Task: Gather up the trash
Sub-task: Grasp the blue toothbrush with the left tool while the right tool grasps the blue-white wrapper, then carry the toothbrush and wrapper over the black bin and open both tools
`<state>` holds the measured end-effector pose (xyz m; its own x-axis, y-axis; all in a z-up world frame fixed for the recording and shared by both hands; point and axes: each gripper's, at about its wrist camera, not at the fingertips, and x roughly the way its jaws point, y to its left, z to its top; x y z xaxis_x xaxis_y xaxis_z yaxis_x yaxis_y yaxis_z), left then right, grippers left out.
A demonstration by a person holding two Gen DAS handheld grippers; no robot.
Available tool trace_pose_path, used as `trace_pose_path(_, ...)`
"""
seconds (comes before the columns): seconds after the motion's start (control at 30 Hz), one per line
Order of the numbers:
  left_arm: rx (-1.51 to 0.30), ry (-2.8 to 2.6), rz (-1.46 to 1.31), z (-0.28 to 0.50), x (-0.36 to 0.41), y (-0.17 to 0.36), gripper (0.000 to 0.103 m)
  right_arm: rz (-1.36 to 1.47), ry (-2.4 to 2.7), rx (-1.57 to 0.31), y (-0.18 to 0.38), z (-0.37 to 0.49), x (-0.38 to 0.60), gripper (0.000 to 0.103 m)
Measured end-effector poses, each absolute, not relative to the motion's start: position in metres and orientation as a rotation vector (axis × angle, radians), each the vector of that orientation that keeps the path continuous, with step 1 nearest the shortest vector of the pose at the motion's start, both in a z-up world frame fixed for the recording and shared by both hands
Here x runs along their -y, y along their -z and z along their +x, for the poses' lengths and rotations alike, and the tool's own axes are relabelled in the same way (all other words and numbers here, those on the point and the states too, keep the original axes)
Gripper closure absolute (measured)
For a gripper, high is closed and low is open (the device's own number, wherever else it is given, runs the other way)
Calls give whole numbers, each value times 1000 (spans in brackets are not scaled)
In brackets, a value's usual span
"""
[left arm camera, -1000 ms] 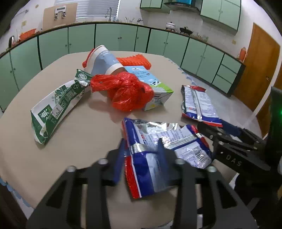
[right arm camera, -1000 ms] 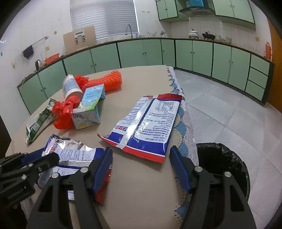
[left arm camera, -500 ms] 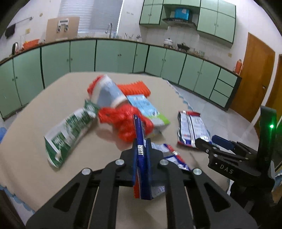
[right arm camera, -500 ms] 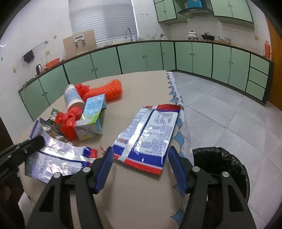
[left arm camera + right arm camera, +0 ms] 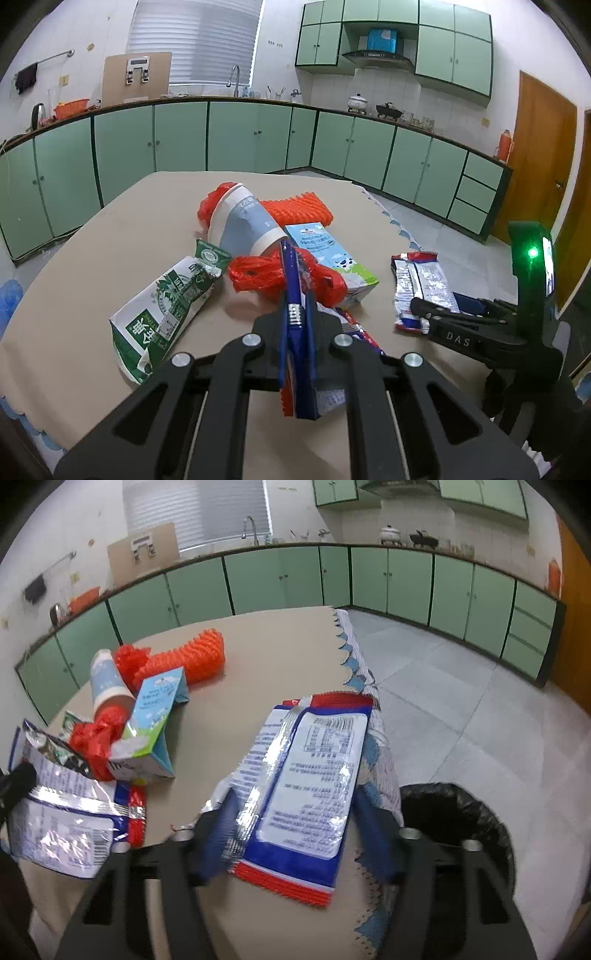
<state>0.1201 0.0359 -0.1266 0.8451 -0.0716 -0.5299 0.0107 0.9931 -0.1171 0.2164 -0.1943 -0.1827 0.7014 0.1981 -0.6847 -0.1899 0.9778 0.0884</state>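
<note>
Kitchen: green cabinets (image 5: 236, 140) ring a tan bench (image 5: 266, 657).
Edge: second snack wrapper (image 5: 314, 775) overhangs the bench's side, above a black-lined trash bin (image 5: 454, 812) on the floor.
Left claw (image 5: 295, 314): clamped on a blue snack wrapper (image 5: 291, 295), lifted.
Right claw (image 5: 295, 834): closing, second wrapper between its fingers.
Pile: cup (image 5: 240, 221), milk carton (image 5: 325, 254), red bag (image 5: 258, 273).

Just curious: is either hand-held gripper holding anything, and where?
Left hand-held gripper pinches the crumpled snack wrapper by its edge. Right hand-held gripper is closing around another wrapper, not gripping yet.

Trash pile (image 5: 280, 254) crowds the table's (image 5: 110, 229) middle; left side open.
</note>
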Motion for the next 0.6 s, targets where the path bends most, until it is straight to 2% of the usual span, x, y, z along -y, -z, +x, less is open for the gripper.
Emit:
trace_pose_path(0.03,-563,43,-113,119,-36,127,96,4,-215,-763,183,216,194,52)
trace_pose_path(0.07,-563,42,-113,119,-36,127,96,-7,-199,-755,182,215,195,70)
trace_pose_path(0.1,-563,41,-112,119,-36,127,96,-14,-180,-740,180,213,198,74)
trace_pose_path(0.17,-559,40,-111,118,-36,126,96,7,-180,-739,177,213,206,90)
trace_pose_path(0.3,-541,40,-104,115,-33,119,96,33,-191,-722,170,209,217,99)
trace_pose_path(0.6,-481,57,-100,109,-25,95,96,42,-249,-588,118,187,222,100)
